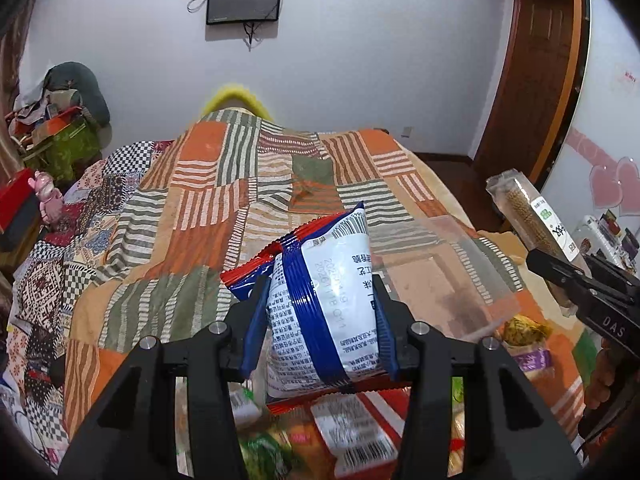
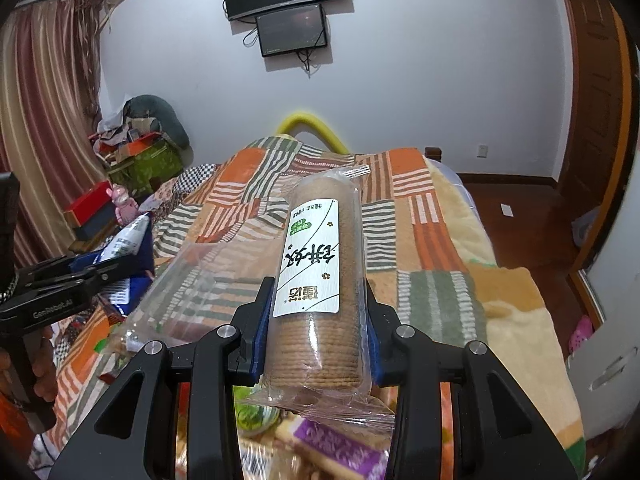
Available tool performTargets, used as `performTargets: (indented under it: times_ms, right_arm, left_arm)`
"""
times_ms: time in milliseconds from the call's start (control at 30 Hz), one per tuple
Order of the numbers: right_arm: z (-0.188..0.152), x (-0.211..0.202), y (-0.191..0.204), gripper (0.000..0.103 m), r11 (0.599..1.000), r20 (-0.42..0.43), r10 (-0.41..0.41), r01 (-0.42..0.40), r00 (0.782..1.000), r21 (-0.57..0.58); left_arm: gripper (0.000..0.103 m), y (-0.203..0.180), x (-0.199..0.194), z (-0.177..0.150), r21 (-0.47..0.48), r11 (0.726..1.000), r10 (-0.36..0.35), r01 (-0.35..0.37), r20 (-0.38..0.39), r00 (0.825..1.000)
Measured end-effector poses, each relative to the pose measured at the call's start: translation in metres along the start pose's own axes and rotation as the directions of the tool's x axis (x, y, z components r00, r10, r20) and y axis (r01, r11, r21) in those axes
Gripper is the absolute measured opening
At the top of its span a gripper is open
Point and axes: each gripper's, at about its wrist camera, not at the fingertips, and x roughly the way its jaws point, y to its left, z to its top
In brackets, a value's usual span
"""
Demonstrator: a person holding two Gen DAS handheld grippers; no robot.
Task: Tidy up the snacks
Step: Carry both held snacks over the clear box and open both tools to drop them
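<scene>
My left gripper is shut on a blue, white and red snack packet, held above the bed. My right gripper is shut on a clear-wrapped roll of round biscuits with a white label, pointing away from me. The roll also shows at the right of the left wrist view, and the packet at the left of the right wrist view. A clear plastic box sits on the bed between both grippers. A pile of snack packets lies below the grippers.
The bed has an orange, green and white patchwork blanket. Boxes and clutter stand at the left by the curtain. A wooden door and floor lie to the right. Screens hang on the far wall.
</scene>
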Motion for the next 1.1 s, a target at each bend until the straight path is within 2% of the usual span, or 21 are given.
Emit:
performTargets:
  times_ms: [267, 600, 833, 1100]
  right_arm:
    - [0.002, 0.037, 0.006, 0.035, 0.999, -0.087, 0.018, -0.02, 0.996, -0.025]
    - [-0.003, 0.071, 0.011, 0.035, 0.998, -0.225, 0.023, -0.035, 0.974, -0.051]
    - [0.005, 0.059, 0.014, 0.035, 0.995, -0.201, 0.016, -0.037, 0.979, -0.098]
    - [0.007, 0.029, 0.004, 0.042, 0.994, -0.15, 0.008, -0.025, 0.989, -0.109]
  left_arm:
    - [0.047, -0.004, 0.043, 0.009, 0.029, 0.999, -0.013, 0.016, -0.087, 0.996]
    - [0.048, -0.011, 0.075, -0.002, 0.071, 0.997, -0.029, 0.044, -0.193, 0.981]
    - [0.056, -0.012, 0.057, 0.0, 0.089, 0.995, -0.022, 0.036, -0.15, 0.988]
    - [0.063, 0.014, 0.003, 0.003, 0.044, 0.999, -0.024, 0.027, -0.058, 0.998]
